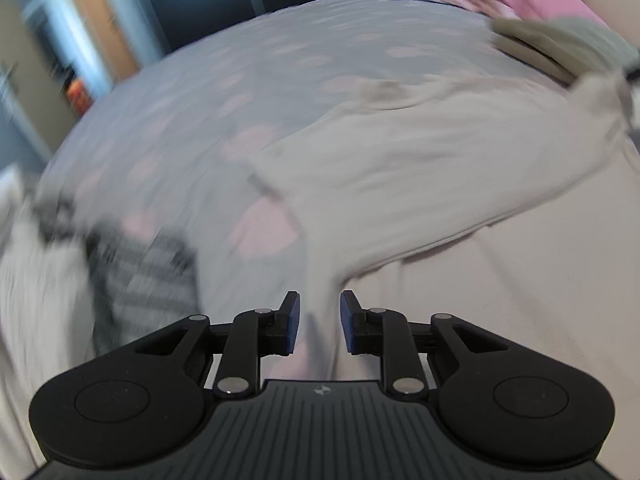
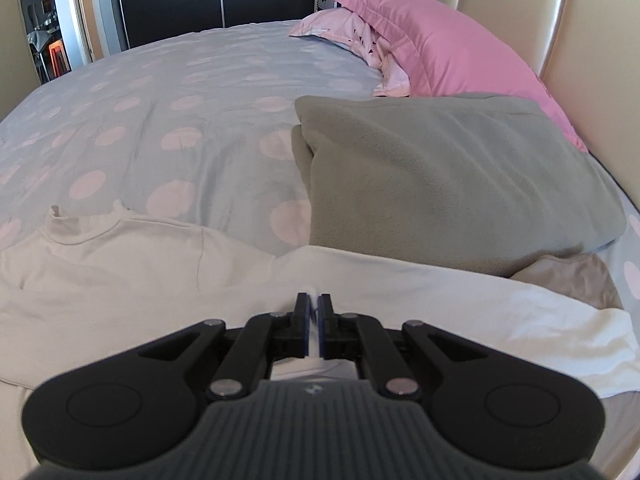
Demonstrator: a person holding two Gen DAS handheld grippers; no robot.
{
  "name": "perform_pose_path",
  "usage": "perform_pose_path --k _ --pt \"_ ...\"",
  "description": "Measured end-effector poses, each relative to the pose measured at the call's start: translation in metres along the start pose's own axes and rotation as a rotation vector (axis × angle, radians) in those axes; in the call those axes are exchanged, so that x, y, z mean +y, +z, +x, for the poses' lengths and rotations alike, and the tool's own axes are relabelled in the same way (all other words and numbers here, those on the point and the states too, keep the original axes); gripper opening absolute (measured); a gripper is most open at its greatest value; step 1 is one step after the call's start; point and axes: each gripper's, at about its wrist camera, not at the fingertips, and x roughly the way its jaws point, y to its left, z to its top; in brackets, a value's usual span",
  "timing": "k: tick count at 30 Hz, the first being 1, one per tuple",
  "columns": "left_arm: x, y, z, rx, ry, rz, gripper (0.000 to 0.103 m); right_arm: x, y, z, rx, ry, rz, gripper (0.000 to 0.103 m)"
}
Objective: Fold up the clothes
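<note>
I keep R gripper (image 2: pixel 319 320) clamped on white shirt (image 2: pixel 140 280) edge to carry the fold; L gripper (image 1: pixel 320 320) jaws apart, no fabric pinched.

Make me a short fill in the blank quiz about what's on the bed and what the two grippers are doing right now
1. The right gripper is shut on a fold of the ____ top.
2. The folded grey fleece lies in front of a ____ pillow.
3. The bedspread is pale blue-grey with pink ____.
4. The left gripper has its jaws ____.

Missing words: white; pink; dots; open
</note>
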Motion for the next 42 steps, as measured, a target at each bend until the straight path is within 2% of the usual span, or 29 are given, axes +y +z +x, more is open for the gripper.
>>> perform_pose_path --k 3,8,9,11,12,16,19,21,23,25,27,29,33,36,39,42 --pt "-0.015 0.002 0.012 -0.014 0.016 0.082 0.028 0.002 0.0 -0.003 -0.002 0.011 -0.016 0.005" --pt "-0.016 0.004 0.029 -0.027 0.04 0.081 0.028 0.008 -0.001 -0.002 -0.003 0.013 -0.054 0.005" --pt "-0.015 0.005 0.031 -0.033 0.044 0.072 0.027 0.008 0.0 -0.001 -0.002 0.01 -0.057 0.005" --pt "-0.01 0.009 0.031 -0.036 0.042 0.037 0.011 0.008 0.0 0.0 0.0 0.006 -0.056 0.005" --pt "-0.008 0.01 0.029 -0.046 0.041 0.018 0.009 0.008 0.0 0.001 0.001 0.004 -0.055 0.005" --pt "-0.002 0.011 0.014 -0.105 0.078 -0.025 0.007 0.009 0.002 -0.004 -0.022 -0.022 -0.051 0.005" --pt "0.015 0.008 0.004 -0.113 0.104 -0.114 0.006 0.006 0.007 -0.012 -0.054 -0.019 -0.014 0.004" --pt "0.034 0.001 0.005 -0.091 0.112 -0.204 0.006 0.004 0.011 -0.018 -0.064 0.02 0.024 0.004" --pt "0.056 -0.009 0.011 -0.041 0.072 -0.319 0.006 0.009 0.013 -0.018 -0.051 0.074 0.033 0.004" --pt "0.068 -0.016 0.018 -0.011 0.015 -0.385 0.006 0.019 0.012 -0.013 -0.027 0.097 0.012 0.004" --pt "0.068 -0.017 0.024 0.016 -0.012 -0.394 0.009 0.029 0.008 -0.003 -0.005 0.076 -0.022 0.005" --pt "0.067 -0.015 0.024 0.027 -0.003 -0.386 0.01 0.036 0.004 0.008 0.017 0.062 -0.037 0.005" --pt "0.076 -0.011 0.016 0.052 -0.078 -0.383 0.027 0.039 0.001 0.016 0.038 0.05 -0.037 0.005" --pt "0.085 -0.006 0.004 0.034 -0.119 -0.392 0.04 0.038 0.001 0.014 0.035 0.054 -0.041 0.005" --pt "0.096 0.008 0.0 0.012 -0.13 -0.419 0.041 0.035 0.002 0.014 0.043 0.066 -0.023 0.005" --pt "0.112 0.026 0.013 0.015 -0.143 -0.491 0.041 0.036 0.002 0.014 0.045 0.079 -0.02 0.005"
